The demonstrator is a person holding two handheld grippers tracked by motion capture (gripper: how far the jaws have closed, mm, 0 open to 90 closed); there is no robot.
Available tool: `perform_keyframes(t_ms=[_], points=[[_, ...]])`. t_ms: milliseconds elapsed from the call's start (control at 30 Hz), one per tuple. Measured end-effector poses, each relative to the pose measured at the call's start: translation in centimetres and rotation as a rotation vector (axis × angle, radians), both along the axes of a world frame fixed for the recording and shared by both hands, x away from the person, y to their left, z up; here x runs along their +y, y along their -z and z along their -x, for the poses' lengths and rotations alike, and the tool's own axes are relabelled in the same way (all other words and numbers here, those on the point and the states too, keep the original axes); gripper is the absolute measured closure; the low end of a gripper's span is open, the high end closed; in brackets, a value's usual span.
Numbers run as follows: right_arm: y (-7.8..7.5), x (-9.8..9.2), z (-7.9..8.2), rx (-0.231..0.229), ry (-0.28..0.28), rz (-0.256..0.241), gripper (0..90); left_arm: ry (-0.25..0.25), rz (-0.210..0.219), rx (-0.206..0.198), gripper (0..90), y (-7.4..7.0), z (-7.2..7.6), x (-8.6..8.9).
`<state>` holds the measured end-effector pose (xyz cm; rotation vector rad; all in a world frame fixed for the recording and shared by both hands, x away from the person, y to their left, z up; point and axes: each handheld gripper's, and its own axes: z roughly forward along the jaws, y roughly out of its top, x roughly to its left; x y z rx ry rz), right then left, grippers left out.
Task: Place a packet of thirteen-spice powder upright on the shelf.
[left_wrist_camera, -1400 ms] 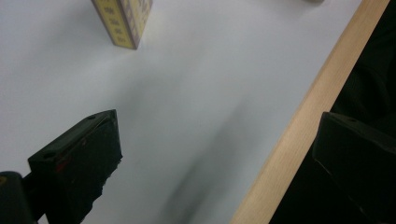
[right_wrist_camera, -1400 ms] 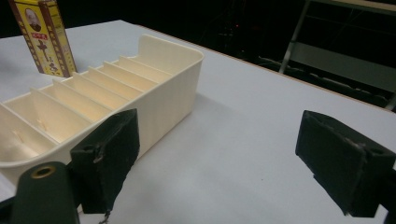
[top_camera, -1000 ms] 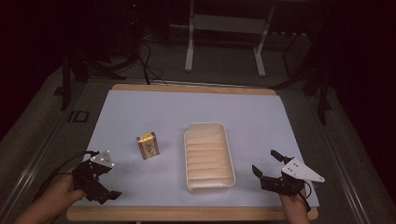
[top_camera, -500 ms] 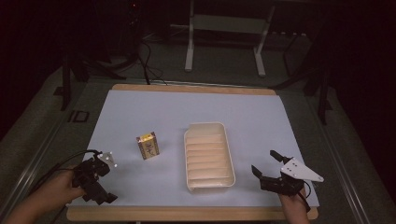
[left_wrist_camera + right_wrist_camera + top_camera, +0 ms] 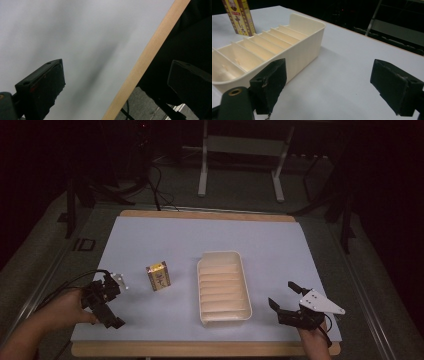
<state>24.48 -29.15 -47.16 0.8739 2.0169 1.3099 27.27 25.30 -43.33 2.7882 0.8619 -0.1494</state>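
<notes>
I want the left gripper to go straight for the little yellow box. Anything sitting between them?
Nothing visible does. The left gripper is open near the table's front left, and only bare white tabletop lies between it and the upright yellow box. The tray sits beyond the box.

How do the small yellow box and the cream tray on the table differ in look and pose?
The yellow box is small, closed, printed and stands upright; the cream tray is much larger, open-topped, plain, lies flat and is split by ribs into slots. The box stands apart to the tray's left. Both rest on the white table, untouched.

Probably a lab: dark room, metal stands [image 5: 240,165].
</notes>
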Motion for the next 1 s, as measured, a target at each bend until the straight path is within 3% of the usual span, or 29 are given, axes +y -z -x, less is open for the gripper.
perform_keyframes(t_ms=[567, 1000], points=[[0.0, 0.1, 0.0, -0.005, -0.015, 0.005, 13.8, 0.048, 0.046, -0.026, 5.0, -2.0, -2.7, -1.0], [0.1, 0.2, 0.0, -0.005, -0.028, 0.019, 13.8, 0.066, 0.017, -0.051, 6.0, -3.5, -5.1, -2.1]])
